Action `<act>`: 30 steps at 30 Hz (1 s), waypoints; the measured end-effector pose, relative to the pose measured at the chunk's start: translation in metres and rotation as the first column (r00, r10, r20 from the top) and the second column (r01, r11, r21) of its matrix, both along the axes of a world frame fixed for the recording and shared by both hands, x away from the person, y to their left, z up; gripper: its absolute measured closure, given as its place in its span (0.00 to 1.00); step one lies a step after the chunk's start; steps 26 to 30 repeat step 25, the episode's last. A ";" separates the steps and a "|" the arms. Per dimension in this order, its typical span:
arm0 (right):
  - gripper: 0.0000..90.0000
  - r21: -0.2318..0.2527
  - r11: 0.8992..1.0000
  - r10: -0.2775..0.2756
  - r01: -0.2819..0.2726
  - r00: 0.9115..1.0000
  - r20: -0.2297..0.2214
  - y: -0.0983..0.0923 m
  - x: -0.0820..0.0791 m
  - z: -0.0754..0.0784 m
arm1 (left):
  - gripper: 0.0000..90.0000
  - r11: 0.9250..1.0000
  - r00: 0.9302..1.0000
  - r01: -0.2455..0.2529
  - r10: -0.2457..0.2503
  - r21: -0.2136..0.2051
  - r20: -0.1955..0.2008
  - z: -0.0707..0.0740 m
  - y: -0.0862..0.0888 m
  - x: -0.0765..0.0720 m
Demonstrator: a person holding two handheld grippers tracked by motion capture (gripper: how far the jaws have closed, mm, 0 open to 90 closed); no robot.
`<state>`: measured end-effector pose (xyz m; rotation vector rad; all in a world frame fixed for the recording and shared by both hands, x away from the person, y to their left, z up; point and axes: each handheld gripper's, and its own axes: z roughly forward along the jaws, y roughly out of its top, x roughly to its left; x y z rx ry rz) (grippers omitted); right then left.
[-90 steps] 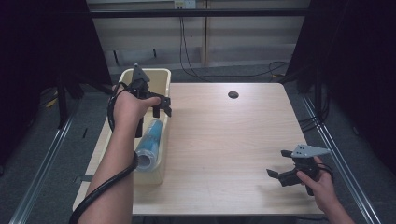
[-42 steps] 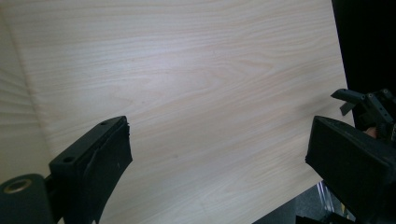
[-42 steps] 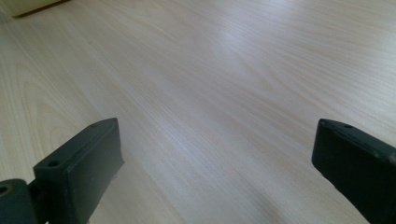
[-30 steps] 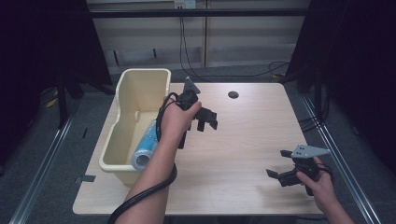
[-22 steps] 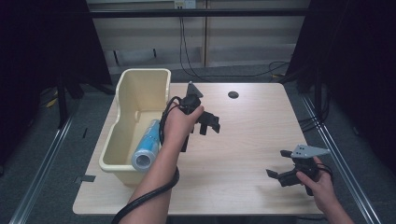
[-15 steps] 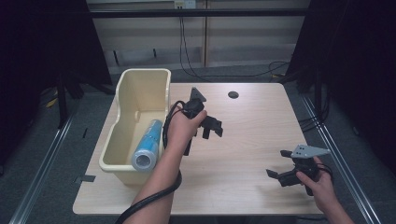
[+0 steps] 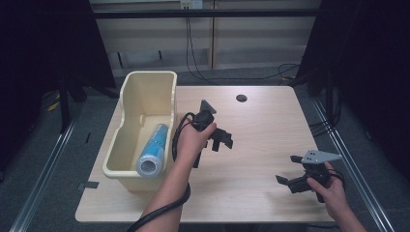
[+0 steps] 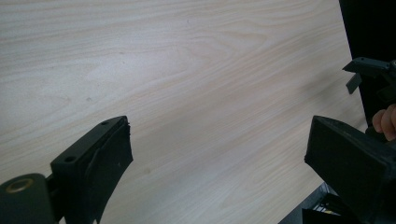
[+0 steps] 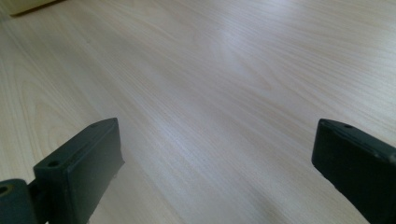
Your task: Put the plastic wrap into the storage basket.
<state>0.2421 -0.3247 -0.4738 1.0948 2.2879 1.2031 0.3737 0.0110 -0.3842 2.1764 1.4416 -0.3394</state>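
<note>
From my remote station I watch the left gripper (image 7: 221, 141) hang over the middle of the pale wooden table (image 7: 261, 121), its jaws spread wide with nothing between them, bare wood grain showing under them in the left gripper view (image 8: 215, 172). The left hand (image 7: 192, 140) holds the tool just to the right of the cream plastic tub (image 7: 126, 104), apart from its wall, and a black cable (image 7: 164, 212) loops from the tool down along the forearm. Inside the tub lies a blue bottle (image 7: 153, 151), on its side at the near end, its round base turned toward the near table edge and its body close along the tub's right wall. The right gripper (image 7: 290, 182) sits low near the table's front right corner in the right hand (image 7: 333, 191), a grey three-cornered plate (image 7: 316, 156) on top; its jaws are also parted and hold nothing, with only tabletop between them in the right gripper view (image 9: 215, 172). A small dark round hole (image 7: 241, 98) marks the far side of the table. The two grippers are well apart, and the tub stands at the table's left edge.
</note>
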 end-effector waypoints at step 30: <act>0.02 -0.007 1.000 0.000 0.000 1.000 -0.006 0.000 0.001 -0.003 | 0.07 0.997 0.995 0.075 -0.076 0.013 0.065 -0.026 -0.006 -0.015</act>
